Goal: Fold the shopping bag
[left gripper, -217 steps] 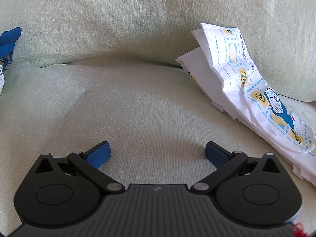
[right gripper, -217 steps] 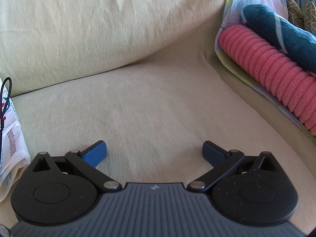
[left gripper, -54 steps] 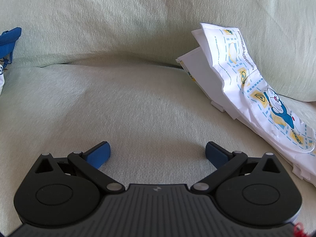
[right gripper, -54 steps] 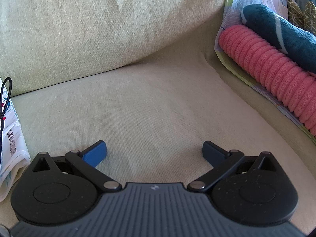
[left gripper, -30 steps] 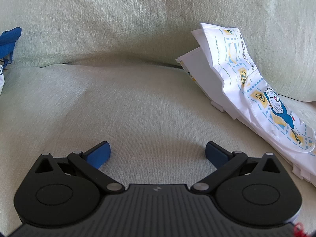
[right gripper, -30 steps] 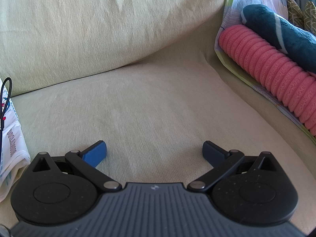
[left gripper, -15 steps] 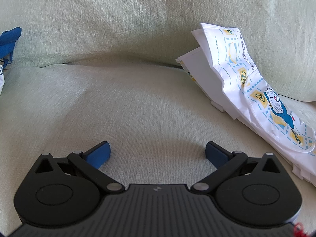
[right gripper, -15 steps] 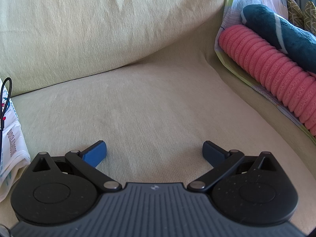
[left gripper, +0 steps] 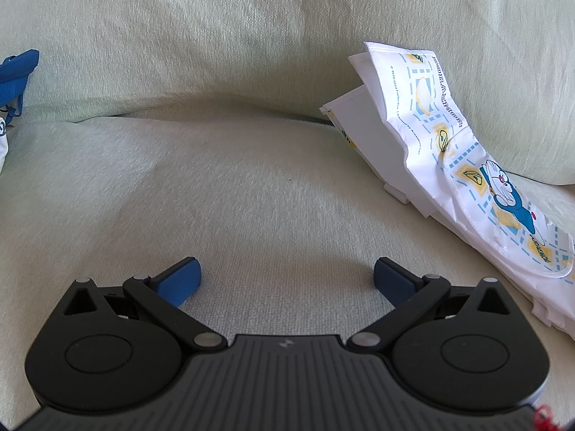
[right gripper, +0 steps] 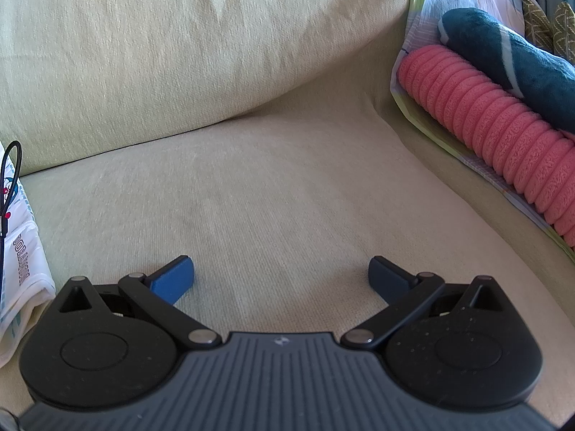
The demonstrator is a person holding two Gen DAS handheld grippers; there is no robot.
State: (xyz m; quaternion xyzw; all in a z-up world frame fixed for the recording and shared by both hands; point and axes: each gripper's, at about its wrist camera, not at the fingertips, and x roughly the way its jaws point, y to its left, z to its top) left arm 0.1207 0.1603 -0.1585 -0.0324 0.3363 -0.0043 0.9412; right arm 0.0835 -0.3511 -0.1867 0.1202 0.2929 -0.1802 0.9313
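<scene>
A white shopping bag (left gripper: pixel 463 165) with a blue cartoon cat print lies crumpled against the sofa's back cushion, at the right of the left wrist view. Its edge (right gripper: pixel 21 251) shows at the far left of the right wrist view. My left gripper (left gripper: pixel 286 278) rests low over the seat cushion, open, with nothing between its blue pads; the bag lies to its right, apart from it. My right gripper (right gripper: pixel 280 276) is open and empty too, over bare cushion, with the bag off to its left.
The pale green sofa seat (left gripper: pixel 233 197) and back cushion (right gripper: pixel 161 54) fill both views. A pink ribbed roll (right gripper: pixel 503 125) and a dark teal plush item (right gripper: pixel 510 57) lie along the right side. Blue fabric (left gripper: pixel 16 72) shows at the far left. A thin black cable (right gripper: pixel 9 179) loops over the bag's edge.
</scene>
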